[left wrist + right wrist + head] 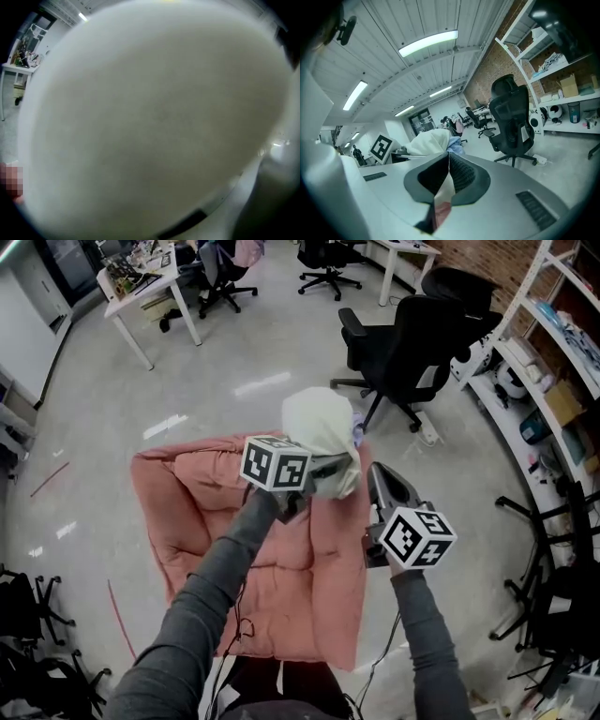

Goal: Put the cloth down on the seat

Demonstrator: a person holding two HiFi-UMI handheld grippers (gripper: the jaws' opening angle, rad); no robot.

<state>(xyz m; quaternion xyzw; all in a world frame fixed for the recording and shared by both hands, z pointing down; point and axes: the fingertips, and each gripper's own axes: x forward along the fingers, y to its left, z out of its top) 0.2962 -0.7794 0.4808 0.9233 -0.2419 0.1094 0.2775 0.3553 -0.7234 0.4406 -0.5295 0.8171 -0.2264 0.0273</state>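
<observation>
Nearest, two grey knit sleeves point(197, 615) reach out over the salmon-pink seat point(187, 512), a thick padded cushion, quilted into soft puffy panels with rounded edges. The left gripper point(323, 470), behind its black-and-white marker cube, is clamped on the pale cream cloth point(321, 427). The cloth is bunched into a smooth rounded bundle and carried over the seat's far right corner, not lying on it. In the left gripper view the cloth point(154, 122) fills nearly everything as a matte, blurred dome. A pale blue fold point(357, 432) shows at the bundle's right side.

The right gripper point(378, 474) is just beside the bundle, apart from it. In its own view the right gripper point(449, 157) has its ribbed black pads closed tip to tip, with nothing held.

Beyond lies a glossy grey floor point(244, 362). Farther off are a black mesh-backed office chair point(412, 343), a white metal shelf rack point(534, 362) and a white desk point(141, 292).
</observation>
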